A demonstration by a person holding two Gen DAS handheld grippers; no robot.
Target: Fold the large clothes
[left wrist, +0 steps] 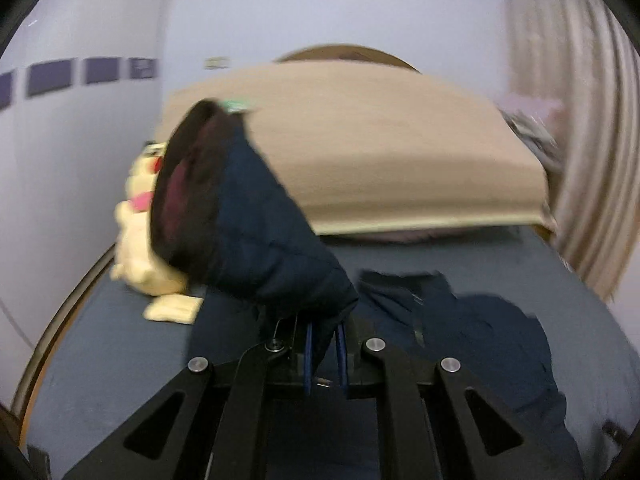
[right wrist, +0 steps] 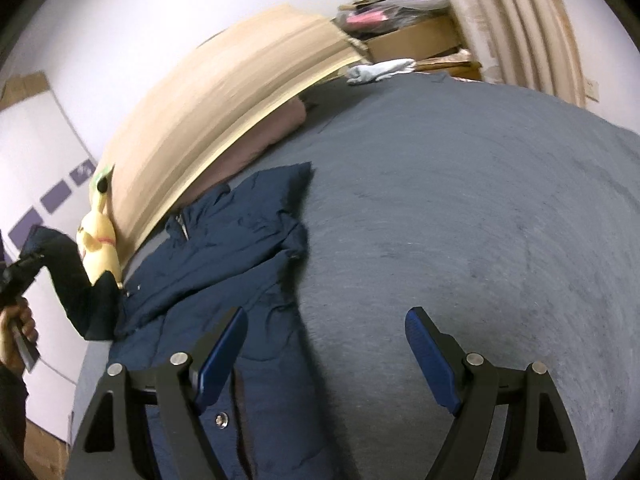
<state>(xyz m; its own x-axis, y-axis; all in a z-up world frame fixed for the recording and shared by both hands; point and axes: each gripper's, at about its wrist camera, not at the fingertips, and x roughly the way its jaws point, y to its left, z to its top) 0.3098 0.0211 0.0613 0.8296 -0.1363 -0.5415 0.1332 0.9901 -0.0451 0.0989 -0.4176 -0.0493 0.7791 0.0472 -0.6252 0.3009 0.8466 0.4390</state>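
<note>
A navy quilted jacket (right wrist: 224, 256) lies spread on the grey-blue bed (right wrist: 460, 208). My left gripper (left wrist: 324, 344) is shut on the jacket's sleeve (left wrist: 256, 216) and holds it lifted above the bed; the sleeve's dark cuff opening faces the camera. In the right wrist view the left gripper (right wrist: 20, 268) shows at the far left with the raised sleeve (right wrist: 76, 280). My right gripper (right wrist: 324, 356) is open and empty, hovering above the jacket's lower front near a snap button (right wrist: 221, 419). The rest of the jacket (left wrist: 460, 320) lies flat to the right of the lifted sleeve.
A tan headboard panel (left wrist: 360, 140) stands at the head of the bed. A yellow plush toy (right wrist: 100, 240) sits at the bed's left corner by the wall. A white cloth (right wrist: 380, 70) lies at the far edge. Curtains (right wrist: 512, 20) and a shelf with clothes (right wrist: 400, 12) stand beyond.
</note>
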